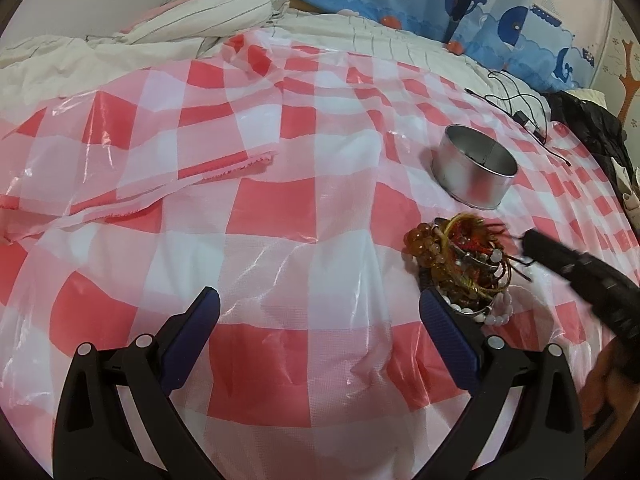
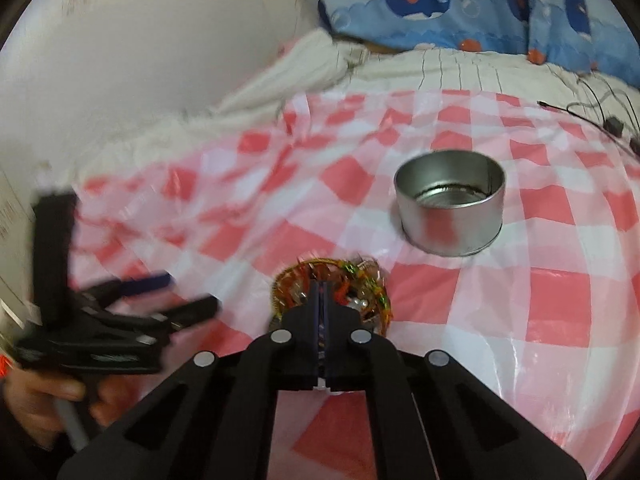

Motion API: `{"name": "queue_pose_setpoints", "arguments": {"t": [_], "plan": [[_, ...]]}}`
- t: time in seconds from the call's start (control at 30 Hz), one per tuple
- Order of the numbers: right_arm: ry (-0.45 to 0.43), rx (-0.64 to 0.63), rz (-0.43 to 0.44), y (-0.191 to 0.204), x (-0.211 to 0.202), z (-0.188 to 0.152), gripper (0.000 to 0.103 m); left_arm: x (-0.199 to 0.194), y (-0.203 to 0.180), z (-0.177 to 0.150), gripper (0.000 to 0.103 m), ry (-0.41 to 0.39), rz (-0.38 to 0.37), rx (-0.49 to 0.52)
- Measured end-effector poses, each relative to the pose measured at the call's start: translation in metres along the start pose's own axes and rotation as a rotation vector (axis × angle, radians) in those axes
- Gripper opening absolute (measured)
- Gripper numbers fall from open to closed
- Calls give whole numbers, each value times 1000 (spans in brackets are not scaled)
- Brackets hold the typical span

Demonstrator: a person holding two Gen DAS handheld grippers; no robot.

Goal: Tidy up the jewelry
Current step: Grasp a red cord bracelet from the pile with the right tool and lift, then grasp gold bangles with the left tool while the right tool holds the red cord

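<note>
Bed, covered with a red-and-white checked plastic sheet [image 1: 280, 208], glossy and creased, one loose flap folded over at the far left.

Jewelry pile [image 1: 464, 264]: amber bead strands, pale round beads, metal bangles, red and gold threads, all tangled in one heap on the sheet, near the round tin and on the near side of it.

Round tin [image 2: 450, 208]: silver metal, open-topped, standing upright on the sheet, nothing visible inside, apart from the pile.

Left claw [image 1: 320, 312]: blue-padded fingers spread wide, nothing between them, hanging over bare sheet; its right finger sits just beside the pile's edge.

Right claw [image 2: 322, 292]: fingers pressed together, tips at the near edge of the pile among the threads; whether a strand is actually caught between them cannot be told, the view being blurred.

Background: whale-print blue pillow [image 1: 460, 4], striped cream bedding [image 1: 192, 16], black cable [image 1: 516, 104] lying on the sheet's far right.
</note>
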State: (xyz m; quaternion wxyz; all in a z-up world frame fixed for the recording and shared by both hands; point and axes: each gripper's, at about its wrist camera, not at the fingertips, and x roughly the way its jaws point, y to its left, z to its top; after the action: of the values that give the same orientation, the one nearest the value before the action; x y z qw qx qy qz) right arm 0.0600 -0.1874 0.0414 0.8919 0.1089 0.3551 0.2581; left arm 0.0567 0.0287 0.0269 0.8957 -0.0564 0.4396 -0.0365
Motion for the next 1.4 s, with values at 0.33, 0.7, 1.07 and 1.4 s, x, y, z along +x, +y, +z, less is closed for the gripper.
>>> {"name": "queue_pose_setpoints", "arguments": {"t": [0.33, 0.7, 1.07, 1.4], "plan": [[-108, 196, 177, -30, -53, -4, 2, -13, -40, -2, 96, -73, -67, 221], [-142, 202, 74, -43, -66, -5, 2, -17, -76, 2, 94, -120, -231, 357], [-95, 271, 29, -62, -57, -12, 2, 20, -96, 30, 61, -46, -332, 457], [-64, 296, 11, -67, -50, -16, 3, 33, -93, 31, 20, 43, -347, 430]]}}
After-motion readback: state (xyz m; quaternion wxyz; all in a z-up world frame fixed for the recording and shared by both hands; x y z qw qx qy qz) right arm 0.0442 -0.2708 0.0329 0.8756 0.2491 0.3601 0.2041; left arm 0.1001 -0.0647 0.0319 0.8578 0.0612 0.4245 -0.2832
